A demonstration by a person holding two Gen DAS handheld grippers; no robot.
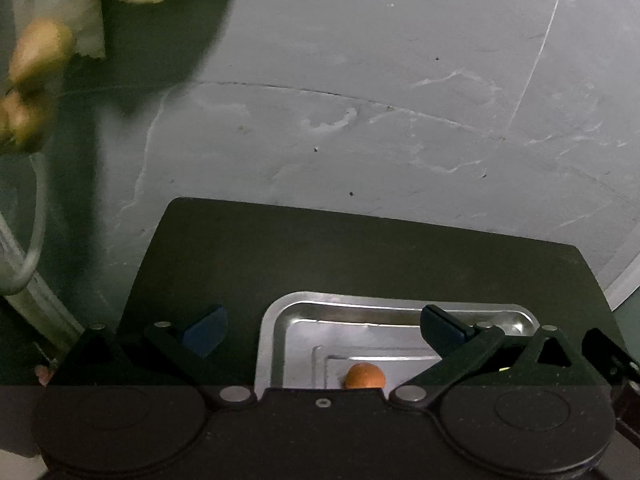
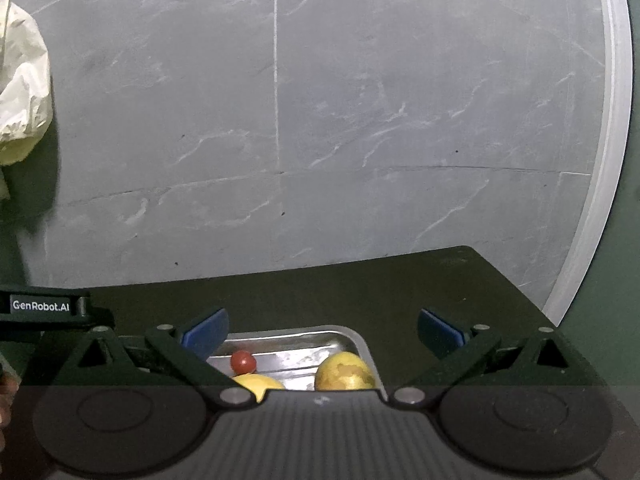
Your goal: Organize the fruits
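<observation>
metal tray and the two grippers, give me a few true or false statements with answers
1. The left gripper is open and holds nothing. True.
2. The metal tray holds only one fruit. False: a small red fruit and two yellowish fruits show in the right wrist view.
3. The tray sits on a dark mat. True.
4. The right gripper is shut on the red fruit. False: its jaws stand wide apart, empty.
</observation>
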